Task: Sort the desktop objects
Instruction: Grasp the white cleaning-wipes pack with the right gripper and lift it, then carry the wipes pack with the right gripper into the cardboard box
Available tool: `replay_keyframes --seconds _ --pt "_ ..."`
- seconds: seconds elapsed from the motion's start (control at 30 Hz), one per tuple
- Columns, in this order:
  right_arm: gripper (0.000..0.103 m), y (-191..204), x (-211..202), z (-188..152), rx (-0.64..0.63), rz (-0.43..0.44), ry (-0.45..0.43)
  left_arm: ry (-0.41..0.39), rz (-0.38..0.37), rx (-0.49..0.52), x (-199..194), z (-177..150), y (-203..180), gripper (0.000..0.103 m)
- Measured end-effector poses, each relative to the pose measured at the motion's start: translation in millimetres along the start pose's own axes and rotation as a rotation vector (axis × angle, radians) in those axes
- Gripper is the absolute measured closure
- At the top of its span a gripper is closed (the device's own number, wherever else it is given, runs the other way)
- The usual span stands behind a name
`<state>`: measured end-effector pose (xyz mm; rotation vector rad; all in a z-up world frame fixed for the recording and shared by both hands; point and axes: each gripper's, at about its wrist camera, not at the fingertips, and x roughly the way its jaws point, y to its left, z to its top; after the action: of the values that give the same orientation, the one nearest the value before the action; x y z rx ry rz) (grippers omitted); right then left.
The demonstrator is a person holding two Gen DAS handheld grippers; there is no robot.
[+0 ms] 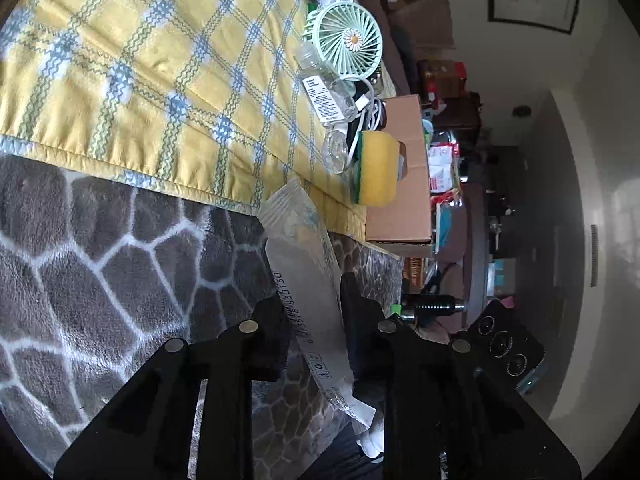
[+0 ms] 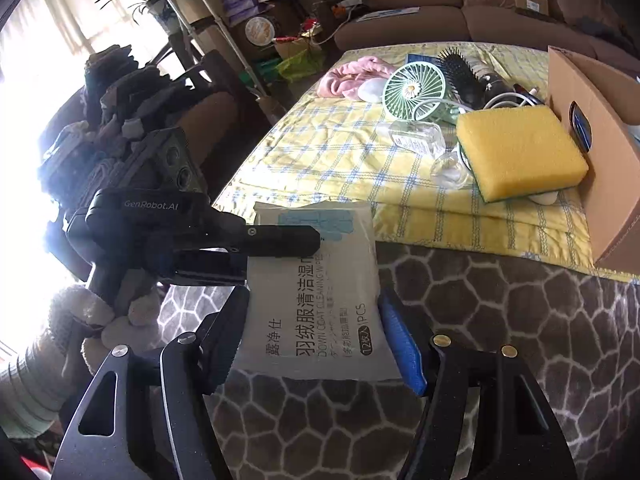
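Observation:
A flat white pack of cleaning wipes (image 2: 312,332) with blue print hangs over a grey stone-patterned blanket (image 2: 520,320). My right gripper (image 2: 314,300) spans its width, the black finger on its left edge and the blue pad on its right edge, both touching. My left gripper (image 2: 280,248) comes in from the left and clamps the pack's upper left part. In the left wrist view the wipes pack (image 1: 300,248) stands edge-on, pinched between the two black fingers of the left gripper (image 1: 314,300).
On the yellow checked cloth (image 2: 320,152) lie a yellow sponge (image 2: 520,152), a mint fan (image 2: 414,90), a clear bottle (image 2: 416,136), a black hairbrush (image 2: 460,76), a pink cloth (image 2: 344,76) and white cables. A cardboard box (image 2: 600,168) stands at the right edge.

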<state>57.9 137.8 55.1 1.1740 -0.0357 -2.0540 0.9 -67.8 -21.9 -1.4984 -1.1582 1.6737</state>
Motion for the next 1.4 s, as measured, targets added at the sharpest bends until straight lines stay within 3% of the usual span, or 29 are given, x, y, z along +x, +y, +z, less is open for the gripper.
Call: replay_keyframes --seconds 0.13,0.23,0.27,0.4,0.53,0.6,0.7,0.77,0.83,0.87,0.9,0.97,1.13,1.2,1.27,1.4 --pt "0.035 -2 -5 -6 -0.008 0.006 0.002 -0.01 -0.048 0.03 1 -3 -9 0.087" --pt "0.022 -5 -19 -4 0.039 -0.012 -0.028 -0.038 -0.122 0.029 -4 -3 -15 0.087" --pt "0.015 -9 -27 -4 0.077 -0.013 -0.054 -0.048 -0.154 0.023 -7 -2 -16 0.087" --pt "0.014 -42 -62 -11 0.308 0.069 -0.184 -0.111 -0.262 0.019 -23 4 -22 0.087" --pt "0.013 -74 -69 -26 0.581 0.268 -0.244 -0.198 -0.347 0.021 -40 8 -25 0.087" --pt "0.013 -77 -61 -30 0.684 0.384 -0.251 -0.243 -0.341 0.052 -48 5 -29 0.087" --pt "0.013 -68 -48 -28 0.764 0.523 -0.283 -0.291 -0.318 0.085 -53 0 -35 0.087" --pt "0.013 -59 -40 -21 0.781 0.567 -0.294 -0.311 -0.312 0.082 -51 -5 -38 0.087" --pt "0.019 -52 -33 -12 0.777 0.569 -0.292 -0.326 -0.305 0.084 -49 -12 -40 0.087" --pt "0.033 -51 -31 -8 0.775 0.576 -0.293 -0.333 -0.31 0.085 -47 -17 -44 0.087" --pt "0.054 -50 -29 -4 0.774 0.582 -0.288 -0.341 -0.322 0.085 -45 -21 -48 0.087" --pt "0.074 -50 -31 2 0.764 0.6 -0.292 -0.348 -0.324 0.11 -35 -25 -64 0.088" --pt "0.082 -78 -86 27 0.677 0.602 -0.353 -0.265 -0.318 0.226 -3 -10 -129 0.081" --pt "0.084 -98 -114 45 0.638 0.581 -0.355 -0.232 -0.299 0.302 15 -1 -164 0.056" --pt "0.085 -125 -143 64 0.612 0.561 -0.356 -0.203 -0.277 0.358 34 12 -198 0.038" --pt "0.085 -184 -192 99 0.573 0.495 -0.33 -0.183 -0.234 0.394 67 44 -237 0.032"
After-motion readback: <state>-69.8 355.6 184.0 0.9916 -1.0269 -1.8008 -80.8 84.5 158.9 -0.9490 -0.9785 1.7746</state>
